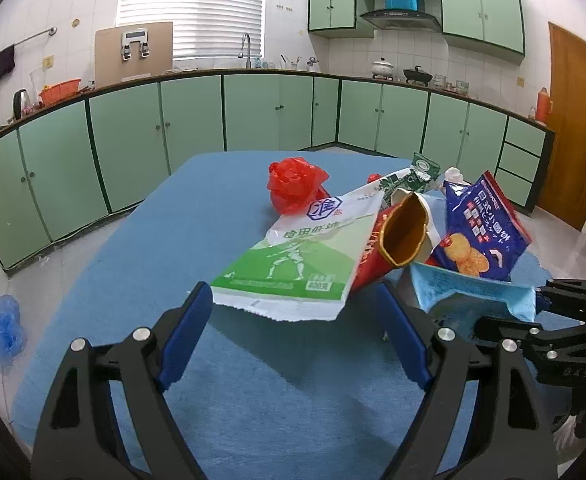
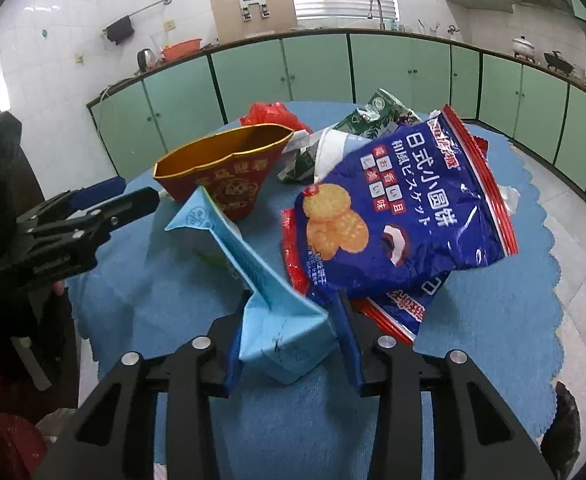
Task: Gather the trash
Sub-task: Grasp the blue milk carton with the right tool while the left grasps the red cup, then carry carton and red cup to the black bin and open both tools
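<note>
Trash is piled on a blue tablecloth [image 1: 221, 216]. A white and green packet [image 1: 293, 256] lies nearest my left gripper [image 1: 297, 304], which is open just in front of it with its jaws on either side of the packet's torn edge. Behind are a red plastic bag [image 1: 293, 186], a red and gold paper cup [image 1: 403, 234] and a blue biscuit bag [image 1: 481, 228]. My right gripper [image 2: 289, 320] is shut on a flattened light-blue carton [image 2: 269, 304]. The biscuit bag [image 2: 401, 204] and cup [image 2: 229, 168] lie just beyond it.
A green patterned wrapper [image 2: 373, 120] and a red wrapper [image 2: 397, 304] lie under the pile. Green cabinets [image 1: 197, 116] ring the room. A blue bag [image 1: 1, 328] lies on the floor left of the table. A brown door [image 1: 573, 128] is at right.
</note>
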Demonstrator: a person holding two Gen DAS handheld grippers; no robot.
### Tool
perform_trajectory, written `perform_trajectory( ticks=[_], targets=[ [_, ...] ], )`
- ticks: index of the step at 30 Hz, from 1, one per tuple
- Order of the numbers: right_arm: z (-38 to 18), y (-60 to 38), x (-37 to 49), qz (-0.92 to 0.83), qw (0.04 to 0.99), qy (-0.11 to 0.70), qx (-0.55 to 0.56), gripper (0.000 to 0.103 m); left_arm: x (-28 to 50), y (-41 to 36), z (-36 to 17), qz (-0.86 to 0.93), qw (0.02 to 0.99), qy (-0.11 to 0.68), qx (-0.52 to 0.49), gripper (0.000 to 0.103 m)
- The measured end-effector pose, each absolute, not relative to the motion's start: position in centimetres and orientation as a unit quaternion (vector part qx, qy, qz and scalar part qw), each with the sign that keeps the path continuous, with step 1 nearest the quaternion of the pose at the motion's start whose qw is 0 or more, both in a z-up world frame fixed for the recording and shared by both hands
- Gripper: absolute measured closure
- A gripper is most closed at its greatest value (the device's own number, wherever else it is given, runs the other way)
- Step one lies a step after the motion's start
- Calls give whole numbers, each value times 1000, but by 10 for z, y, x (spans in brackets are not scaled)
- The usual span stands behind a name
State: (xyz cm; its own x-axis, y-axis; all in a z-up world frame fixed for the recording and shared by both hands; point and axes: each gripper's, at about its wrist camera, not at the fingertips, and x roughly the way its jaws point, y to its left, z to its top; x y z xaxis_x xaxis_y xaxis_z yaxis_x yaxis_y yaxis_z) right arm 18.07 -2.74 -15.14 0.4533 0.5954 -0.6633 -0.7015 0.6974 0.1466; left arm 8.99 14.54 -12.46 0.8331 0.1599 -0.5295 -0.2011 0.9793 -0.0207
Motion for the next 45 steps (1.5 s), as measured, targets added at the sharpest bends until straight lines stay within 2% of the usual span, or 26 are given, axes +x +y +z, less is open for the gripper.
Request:
perform_trajectory(
  ticks=[2, 3, 5, 23, 25, 29, 31, 34, 35, 36, 45],
  targets=[
    [-155, -24, 181, 383, 846, 364, -75, 57, 90, 143, -124, 92, 957, 272, -34, 22],
    [-156, -23, 181, 384, 844, 366, -75, 65, 90, 142, -123, 91, 958, 271, -33, 22],
    [-157, -26, 180, 388, 841, 370, -68, 69, 89, 141, -121, 90, 958, 270, -30, 22],
    [-116, -84, 170, 339, 881, 330, -4, 70, 113, 112, -114, 62, 966, 250, -5, 24],
    [-117, -85, 171, 335, 883, 330, 0, 70, 119, 108, -115, 60, 966, 251, 5, 35],
    [-114, -91, 174, 329, 887, 324, 8, 70, 129, 99, -118, 52, 965, 256, 23, 49],
    [-113, -94, 174, 325, 889, 323, 10, 69, 132, 93, -119, 51, 964, 258, 36, 62],
    [-112, -100, 176, 318, 891, 323, 14, 69, 133, 89, -121, 50, 963, 261, 41, 76],
    [-113, -102, 176, 316, 892, 323, 17, 69, 133, 88, -121, 48, 963, 262, 42, 84],
    [-113, -104, 176, 314, 892, 323, 19, 69, 133, 86, -121, 47, 963, 262, 43, 87],
    [-103, -120, 173, 300, 901, 310, 36, 69, 116, 74, -98, 36, 972, 232, 30, 92]
  ],
)
